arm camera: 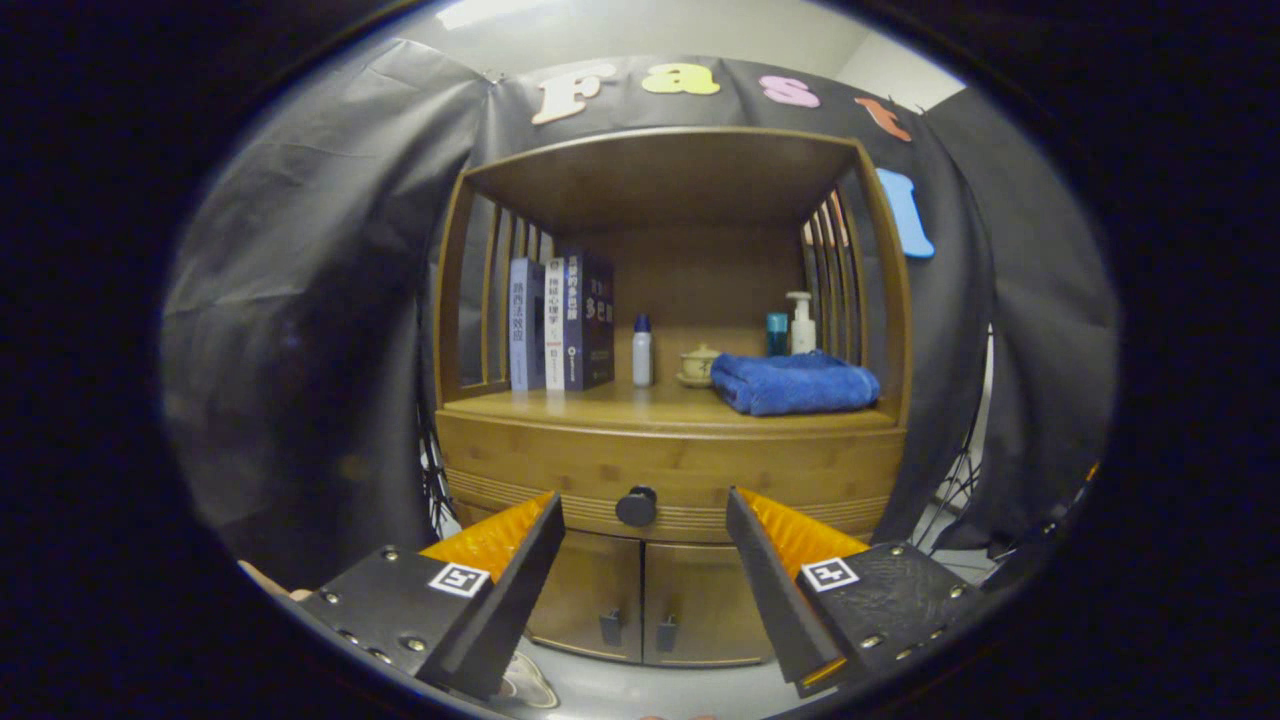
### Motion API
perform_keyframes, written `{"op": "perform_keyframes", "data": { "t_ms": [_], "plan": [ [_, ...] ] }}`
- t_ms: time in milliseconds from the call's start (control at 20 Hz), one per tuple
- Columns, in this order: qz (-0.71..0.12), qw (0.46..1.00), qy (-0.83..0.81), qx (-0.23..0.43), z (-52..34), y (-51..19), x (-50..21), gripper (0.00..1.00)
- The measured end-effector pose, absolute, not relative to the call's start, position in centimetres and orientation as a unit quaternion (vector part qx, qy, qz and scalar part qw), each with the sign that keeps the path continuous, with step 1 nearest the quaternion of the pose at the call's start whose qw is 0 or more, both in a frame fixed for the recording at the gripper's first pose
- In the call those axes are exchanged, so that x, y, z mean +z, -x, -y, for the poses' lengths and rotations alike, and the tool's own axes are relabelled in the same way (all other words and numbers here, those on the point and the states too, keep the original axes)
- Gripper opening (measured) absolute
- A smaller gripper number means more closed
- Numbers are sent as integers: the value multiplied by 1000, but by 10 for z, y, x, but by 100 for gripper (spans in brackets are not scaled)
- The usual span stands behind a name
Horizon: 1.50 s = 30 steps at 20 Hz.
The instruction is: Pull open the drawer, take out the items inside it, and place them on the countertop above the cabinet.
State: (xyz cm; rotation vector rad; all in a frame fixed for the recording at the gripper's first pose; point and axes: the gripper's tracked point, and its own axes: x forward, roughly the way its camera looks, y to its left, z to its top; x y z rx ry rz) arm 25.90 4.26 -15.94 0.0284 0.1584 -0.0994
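1. Facing the gripper (640, 520), the closed drawer (670, 475) is being viewed, its long axis horizontal.
2. The fingers are being held wide apart, gripping nothing.
3. The knob (636, 506) is being framed between them, untouched; clear room is being left either side.

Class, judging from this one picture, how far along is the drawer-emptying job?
Nothing looks done: the drawer is closed. In hand: the open gripper is lined up on the round knob, not touching it. Left: pulling it open, lifting items out, placing them on the countertop near the blue towel.
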Motion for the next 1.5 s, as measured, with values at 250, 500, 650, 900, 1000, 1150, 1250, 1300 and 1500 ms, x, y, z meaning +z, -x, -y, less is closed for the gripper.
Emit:
{"op": "perform_keyframes", "data": {
  "t_ms": [250, 500, 650, 900, 1000, 1150, 1250, 1300, 1500],
  "plan": [
    [-86, 994, 15, -67, -44, -310, -184, 98],
    [-120, 989, 2, -92, -32, -346, -222, 65],
    [-128, 987, -20, -93, -35, -360, -231, 54],
    [-125, 988, -1, -87, -40, -368, -229, 55],
    [-132, 986, -10, -100, -39, -353, -221, 56],
    [-133, 985, -4, -113, -35, -373, -232, 42],
    [-138, 983, 5, -118, -33, -378, -235, 42],
    [-137, 983, 0, -122, -33, -376, -234, 42],
    [-157, 979, -15, -127, -32, -377, -238, 30]
  ]
}}
